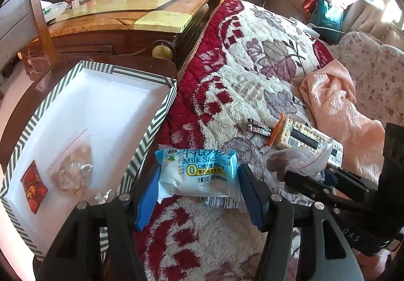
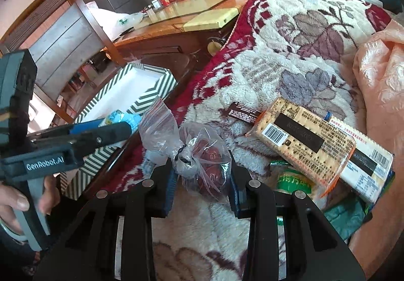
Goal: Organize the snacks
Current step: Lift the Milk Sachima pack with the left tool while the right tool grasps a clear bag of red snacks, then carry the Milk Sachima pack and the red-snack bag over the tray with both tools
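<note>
Blue-and-white wrapper: I have the Milk Sachima packet (image 1: 198, 174) pinched between the blue pads of my left gripper (image 1: 199, 188); it sits just past the striped box's near right wall, over the blanket.
Left gripper, side on: from my right camera it (image 2: 113, 126) points at the box, a hand (image 2: 15, 202) on its grip.
Clear plastic bag: the bag of red dates (image 2: 202, 162) is clamped in my right gripper (image 2: 202, 185), pads pressed on both sides, its twisted neck standing above them.
Striped box (image 1: 149, 129): at the blanket's left edge, white inside; a red packet (image 1: 34, 186) and a zip bag of nuts (image 1: 73, 167) lie near its front end.
Fleece blanket (image 1: 252, 66): red and cream, carrying the loose snacks.
Cracker packs (image 2: 305, 139): two, overlapping, toward the blanket's right edge, just right of the date bag.
Dark bar (image 2: 243, 113): touching the crackers' far-left corner.
Green packets (image 2: 293, 182): tucked under the crackers; I cannot read them.
</note>
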The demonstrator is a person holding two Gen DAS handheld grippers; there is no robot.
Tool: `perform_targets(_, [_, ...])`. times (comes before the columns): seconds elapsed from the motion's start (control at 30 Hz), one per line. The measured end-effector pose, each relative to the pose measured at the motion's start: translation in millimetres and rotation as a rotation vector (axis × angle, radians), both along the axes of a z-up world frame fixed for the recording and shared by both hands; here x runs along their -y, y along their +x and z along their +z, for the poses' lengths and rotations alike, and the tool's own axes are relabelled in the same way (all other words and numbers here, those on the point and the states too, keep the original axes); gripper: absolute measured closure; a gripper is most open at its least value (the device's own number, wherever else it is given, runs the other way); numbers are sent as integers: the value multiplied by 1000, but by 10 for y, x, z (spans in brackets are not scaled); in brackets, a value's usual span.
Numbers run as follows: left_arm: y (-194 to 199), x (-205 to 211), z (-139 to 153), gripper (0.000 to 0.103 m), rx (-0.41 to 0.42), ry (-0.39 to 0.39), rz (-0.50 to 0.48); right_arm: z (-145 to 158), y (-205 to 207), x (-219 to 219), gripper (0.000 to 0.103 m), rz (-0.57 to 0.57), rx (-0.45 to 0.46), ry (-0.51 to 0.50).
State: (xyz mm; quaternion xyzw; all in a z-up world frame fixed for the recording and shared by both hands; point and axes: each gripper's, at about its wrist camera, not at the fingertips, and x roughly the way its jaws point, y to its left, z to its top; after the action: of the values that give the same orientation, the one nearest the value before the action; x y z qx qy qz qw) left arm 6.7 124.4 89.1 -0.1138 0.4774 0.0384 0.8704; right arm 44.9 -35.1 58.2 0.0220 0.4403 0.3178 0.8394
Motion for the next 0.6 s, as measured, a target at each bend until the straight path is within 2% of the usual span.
perform_targets(0.6, [-377, -309, 153, 39, 43, 44, 78, 183, -254, -414, 70, 81, 22, -13])
